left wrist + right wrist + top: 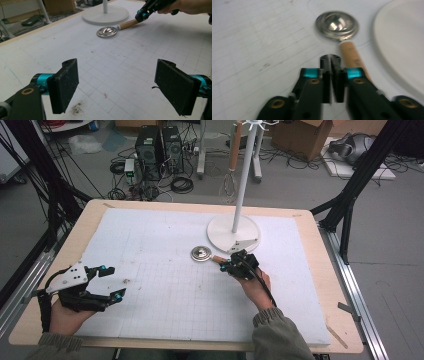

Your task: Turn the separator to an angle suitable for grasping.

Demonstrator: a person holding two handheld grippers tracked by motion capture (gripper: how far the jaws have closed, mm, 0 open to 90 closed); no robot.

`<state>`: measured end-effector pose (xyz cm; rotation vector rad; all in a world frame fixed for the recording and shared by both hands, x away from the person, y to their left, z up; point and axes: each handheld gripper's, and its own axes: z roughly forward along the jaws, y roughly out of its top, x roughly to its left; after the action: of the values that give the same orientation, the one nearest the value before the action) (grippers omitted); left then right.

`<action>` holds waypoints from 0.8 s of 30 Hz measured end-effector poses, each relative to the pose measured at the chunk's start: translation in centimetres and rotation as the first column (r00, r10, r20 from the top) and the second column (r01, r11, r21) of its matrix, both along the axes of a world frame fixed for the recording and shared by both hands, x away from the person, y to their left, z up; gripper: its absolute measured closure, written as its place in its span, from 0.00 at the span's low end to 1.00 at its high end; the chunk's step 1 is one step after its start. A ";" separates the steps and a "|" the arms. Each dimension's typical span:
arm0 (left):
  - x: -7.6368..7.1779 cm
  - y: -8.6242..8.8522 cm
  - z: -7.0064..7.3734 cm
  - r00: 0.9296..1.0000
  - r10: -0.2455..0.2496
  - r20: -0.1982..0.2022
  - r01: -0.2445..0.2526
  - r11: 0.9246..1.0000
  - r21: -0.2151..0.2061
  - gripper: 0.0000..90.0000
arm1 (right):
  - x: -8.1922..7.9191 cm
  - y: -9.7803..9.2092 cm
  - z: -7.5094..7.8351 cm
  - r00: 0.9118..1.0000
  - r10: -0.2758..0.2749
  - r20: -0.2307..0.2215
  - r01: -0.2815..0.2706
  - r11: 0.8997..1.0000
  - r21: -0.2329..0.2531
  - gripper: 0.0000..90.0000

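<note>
the small ladle, with a shiny metal bowl and a wooden handle, lies on the white mat just beside the round stand base. the right gripper sits by the handle with jaws squeezed together on nothing. next, i think, it must open wide and take the handle. the left gripper waits with jaws apart. no writing can be read.
</note>
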<state>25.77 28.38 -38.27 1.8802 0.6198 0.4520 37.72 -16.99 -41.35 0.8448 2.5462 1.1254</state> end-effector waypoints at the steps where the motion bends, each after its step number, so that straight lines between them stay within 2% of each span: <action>1: 0.0 -0.1 -0.1 1.000 -0.001 0.000 0.001 1.000 0.001 0.22 | 0.2 -0.1 0.0 0.999 -0.019 0.033 0.019 1.000 0.007 0.69; 3: 0.1 -0.1 -0.1 1.000 -0.005 -0.002 0.005 1.000 0.006 0.22 | 0.9 -0.1 -0.1 1.000 -0.021 0.023 0.021 1.000 0.019 0.69; 6: 0.1 -0.1 -0.1 1.000 -0.006 -0.001 0.006 1.000 0.005 0.22 | 1.7 0.4 -1.0 1.000 -0.015 0.010 0.015 0.999 -0.039 0.66; 7: 0.0 -0.1 -0.1 1.000 -0.003 -0.002 0.003 1.000 0.003 0.22 | 2.0 0.4 -1.4 1.000 -0.001 0.007 0.001 0.999 -0.043 0.68; 10: 0.1 0.0 -0.2 1.000 -0.005 -0.004 0.005 1.000 0.004 0.22 | 2.1 0.7 -1.2 0.999 -0.010 0.052 0.014 0.997 -0.078 0.66; 11: 0.1 0.0 -0.2 1.000 -0.005 -0.004 0.005 1.000 0.003 0.22 | 2.0 0.7 -1.0 0.996 -0.010 0.083 0.017 0.996 -0.083 0.66; 13: 0.1 0.0 -0.2 1.000 -0.005 -0.004 0.005 1.000 0.001 0.22 | 2.2 0.3 -0.8 0.994 -0.019 0.105 0.027 0.997 -0.073 0.67; 16: 0.1 0.0 -0.2 1.000 -0.007 -0.003 0.007 1.000 0.005 0.22 | 3.2 0.1 -1.0 0.996 -0.016 0.090 0.028 0.990 -0.137 0.60; 18: 0.1 0.0 -0.2 1.000 -0.007 -0.003 0.007 1.000 0.008 0.22 | 3.8 0.2 -1.3 0.997 -0.011 0.076 0.021 0.991 -0.135 0.61; 21: 0.1 0.0 -0.2 1.000 -0.007 -0.007 0.007 1.000 0.003 0.22 | 4.1 0.5 -2.1 0.998 0.026 0.062 -0.013 0.979 -0.203 0.62; 24: 0.1 0.0 -0.2 1.000 -0.007 -0.006 0.007 1.000 0.002 0.22 | 4.1 0.4 -2.0 0.999 0.048 0.025 -0.043 0.983 -0.180 0.73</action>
<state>25.92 28.43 -38.50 1.8854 0.6171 0.4424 41.83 -16.64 -43.39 0.7239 2.6072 0.8953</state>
